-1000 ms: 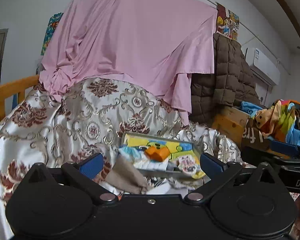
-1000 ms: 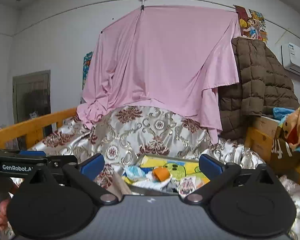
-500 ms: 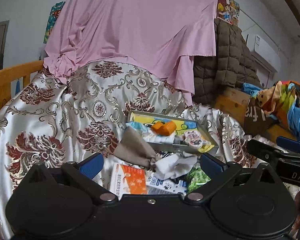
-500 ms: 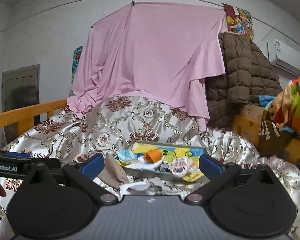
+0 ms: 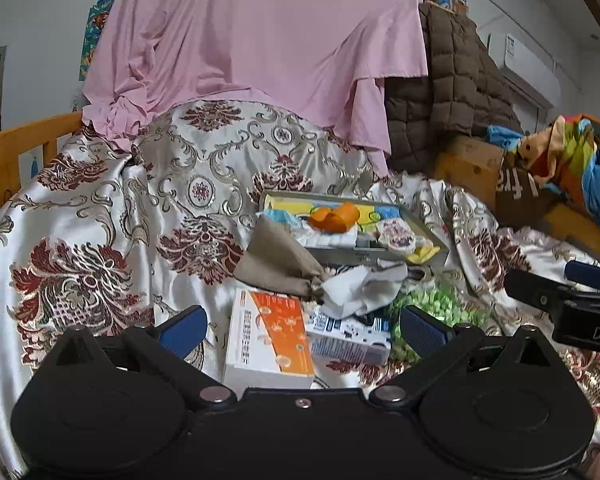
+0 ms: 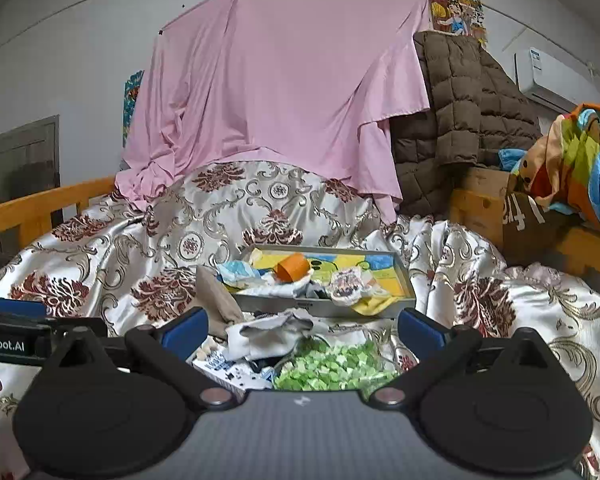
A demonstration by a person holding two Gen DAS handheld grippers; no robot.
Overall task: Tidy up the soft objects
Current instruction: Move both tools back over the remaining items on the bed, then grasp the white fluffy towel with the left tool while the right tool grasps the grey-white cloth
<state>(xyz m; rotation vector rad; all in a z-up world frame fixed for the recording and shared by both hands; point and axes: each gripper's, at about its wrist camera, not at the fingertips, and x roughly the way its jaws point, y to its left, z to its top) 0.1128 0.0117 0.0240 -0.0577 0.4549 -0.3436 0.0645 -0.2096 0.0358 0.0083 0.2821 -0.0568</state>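
Observation:
A grey tray point(image 5: 380, 255) point(image 6: 324, 305) lies on the patterned bedspread, holding an orange cloth point(image 5: 334, 216) point(image 6: 294, 266) and other small soft items. In front of it lie a tan cloth pouch point(image 5: 278, 258) point(image 6: 216, 300), a crumpled white cloth point(image 5: 360, 286) point(image 6: 268, 332), a bag of green pieces point(image 5: 432, 304) point(image 6: 332, 368), an orange-and-white box point(image 5: 270, 334) and a blue-and-white box point(image 5: 350, 338) point(image 6: 228, 368). My left gripper point(image 5: 302, 326) is open above the boxes. My right gripper point(image 6: 302, 326) is open above the green bag. Neither holds anything.
The floral satin bedspread point(image 5: 120, 220) covers the bed. A pink sheet point(image 6: 284, 92) hangs behind, a brown quilted jacket point(image 6: 460, 120) to its right. Wooden rail point(image 6: 40, 208) at left, a cardboard box point(image 6: 484, 196) and colourful fabric point(image 6: 580, 160) at right. The other gripper point(image 5: 568, 304) shows at right in the left wrist view.
Both views have tilted downward and drawn nearer the tray. The boxes, white cloth and green bag came into sight in front of the fingers. Both grippers stayed open.

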